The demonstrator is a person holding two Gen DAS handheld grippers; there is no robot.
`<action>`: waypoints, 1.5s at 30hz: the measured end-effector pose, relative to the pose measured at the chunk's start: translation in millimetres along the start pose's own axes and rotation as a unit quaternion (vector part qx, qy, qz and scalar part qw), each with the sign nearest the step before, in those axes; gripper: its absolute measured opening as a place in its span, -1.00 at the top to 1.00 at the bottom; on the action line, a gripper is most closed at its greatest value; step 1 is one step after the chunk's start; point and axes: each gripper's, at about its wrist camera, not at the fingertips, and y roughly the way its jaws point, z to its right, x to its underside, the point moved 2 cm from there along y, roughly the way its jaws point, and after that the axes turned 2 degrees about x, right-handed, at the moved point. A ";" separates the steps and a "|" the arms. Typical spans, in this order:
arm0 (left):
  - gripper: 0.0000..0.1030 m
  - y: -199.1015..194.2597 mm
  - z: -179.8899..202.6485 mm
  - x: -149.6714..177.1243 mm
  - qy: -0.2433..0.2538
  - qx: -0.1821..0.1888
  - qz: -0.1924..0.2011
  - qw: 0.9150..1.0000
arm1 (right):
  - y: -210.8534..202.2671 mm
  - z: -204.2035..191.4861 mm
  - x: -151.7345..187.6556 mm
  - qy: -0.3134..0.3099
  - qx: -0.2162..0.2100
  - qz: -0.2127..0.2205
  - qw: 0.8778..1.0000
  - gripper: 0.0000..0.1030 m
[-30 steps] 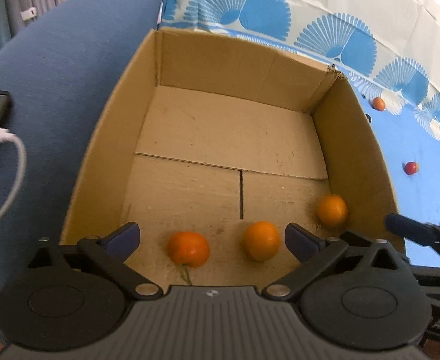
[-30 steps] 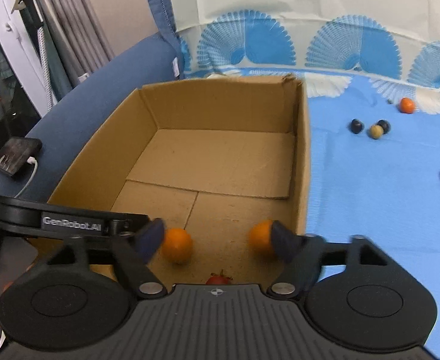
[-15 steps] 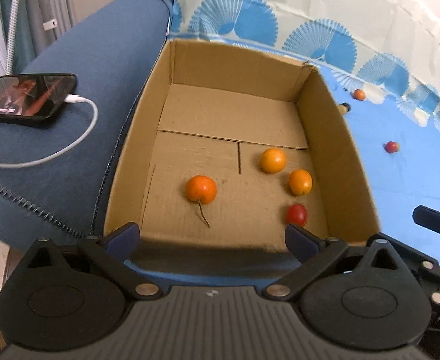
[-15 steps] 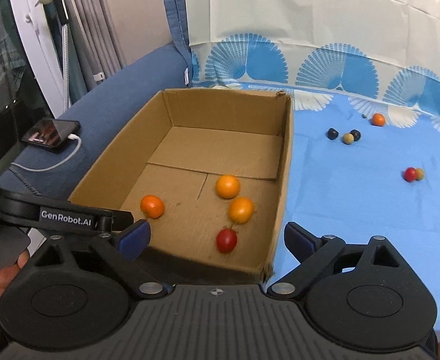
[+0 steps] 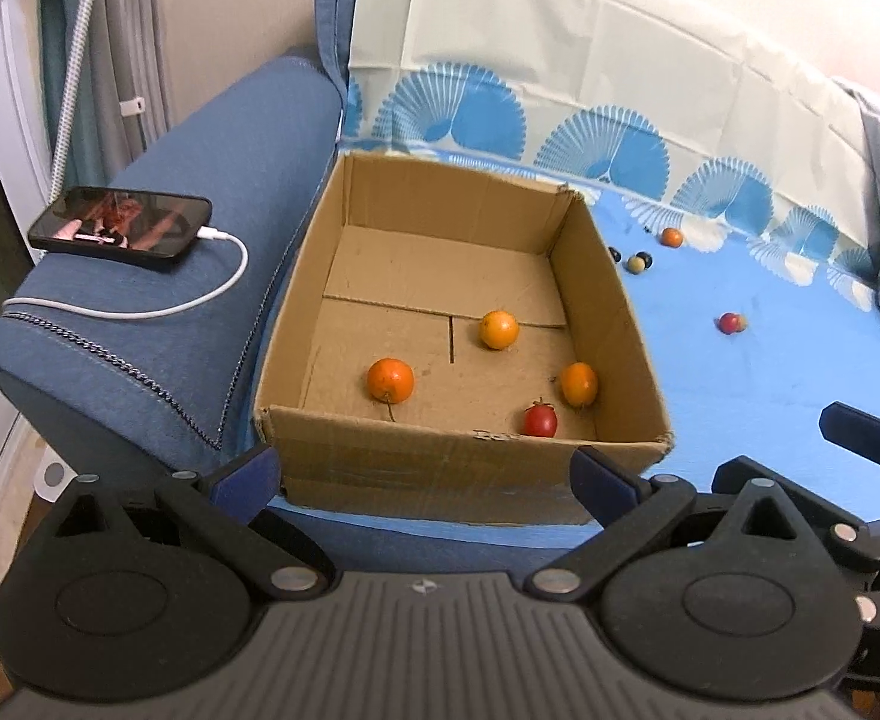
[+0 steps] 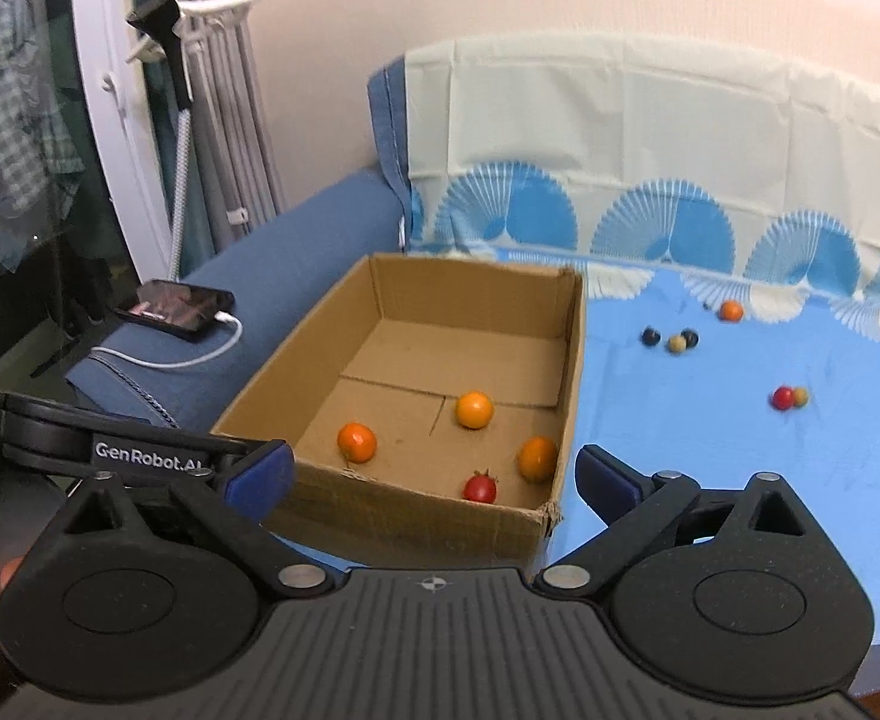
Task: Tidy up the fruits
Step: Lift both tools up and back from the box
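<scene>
An open cardboard box (image 5: 607,312) (image 6: 570,372) stands on a blue patterned cloth on a sofa. It holds three orange fruits (image 5: 390,380) (image 6: 356,442) and a red cherry tomato (image 5: 540,420) (image 6: 479,488). Loose on the cloth to the right lie an orange fruit (image 5: 671,236) (image 6: 730,311), small dark and tan balls (image 5: 637,264) (image 6: 675,343), and a red fruit (image 5: 728,322) (image 6: 783,398). My left gripper (image 5: 425,471) hangs open in front of the box's near wall, nothing between its fingers. My right gripper (image 6: 434,474) has its jaws opening wide, with nothing gripped.
A phone (image 5: 120,228) (image 6: 176,307) with a lit screen and white cable lies on the blue sofa arm (image 5: 200,180) left of the box. A white stand and grey curtains (image 6: 224,120) are behind it. The other gripper's finger (image 5: 865,435) shows at the right edge.
Both grippers have pulled back and up out of the box, which now sits whole in view. The right gripper's fingers have spread wider, and a red tomato lies on the box floor.
</scene>
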 end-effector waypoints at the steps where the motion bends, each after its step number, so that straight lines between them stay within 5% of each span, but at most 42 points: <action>1: -0.99 -4.1 0.7 1.3 0.000 0.000 0.004 1.000 | -4.9 -0.8 0.5 -0.002 0.000 0.005 1.000 -0.95; 13: -0.99 -32.2 7.9 7.5 0.006 -0.001 0.035 0.999 | -36.3 -3.9 4.7 -0.006 0.001 0.035 0.999 -0.98; 45: -0.99 -27.9 7.9 7.2 0.009 0.000 0.026 1.000 | -34.8 -3.4 8.6 0.004 0.001 0.029 1.000 -0.98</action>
